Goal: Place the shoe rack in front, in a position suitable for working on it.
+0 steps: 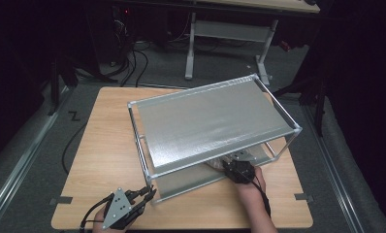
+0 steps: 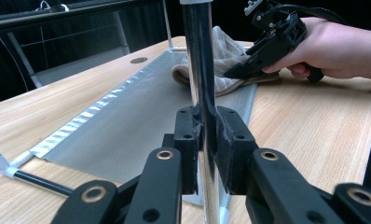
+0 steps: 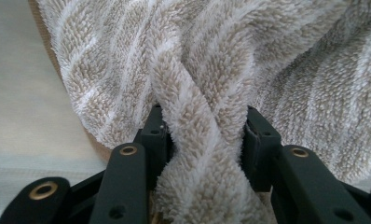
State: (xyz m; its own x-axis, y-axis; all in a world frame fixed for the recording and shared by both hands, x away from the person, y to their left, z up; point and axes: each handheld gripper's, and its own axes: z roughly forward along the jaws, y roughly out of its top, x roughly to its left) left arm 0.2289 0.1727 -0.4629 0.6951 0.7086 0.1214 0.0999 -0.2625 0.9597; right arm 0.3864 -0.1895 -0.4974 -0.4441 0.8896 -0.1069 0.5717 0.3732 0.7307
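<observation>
A metal rack with two grey fabric shelves (image 1: pixel 210 121) stands on the wooden table (image 1: pixel 108 145). My left gripper (image 1: pixel 149 194) is at the rack's near left corner. In the left gripper view it (image 2: pixel 203 135) is shut on the chrome upright post (image 2: pixel 198 60). A fluffy beige and white striped slipper (image 2: pixel 228 51) lies on the lower shelf (image 2: pixel 127 116) at its near right end. My right gripper (image 1: pixel 235 167) reaches under the top shelf. In the right gripper view it (image 3: pixel 203 135) is shut on a fold of the slipper's (image 3: pixel 127 60) fuzzy fabric.
Bare table top lies left of the rack and along the near edge. Grey tape marks (image 1: pixel 61 200) sit at the table's near corners. Beyond the table, cables (image 1: pixel 133 63) trail over the floor, and the white legs of another table (image 1: pixel 189 48) stand there.
</observation>
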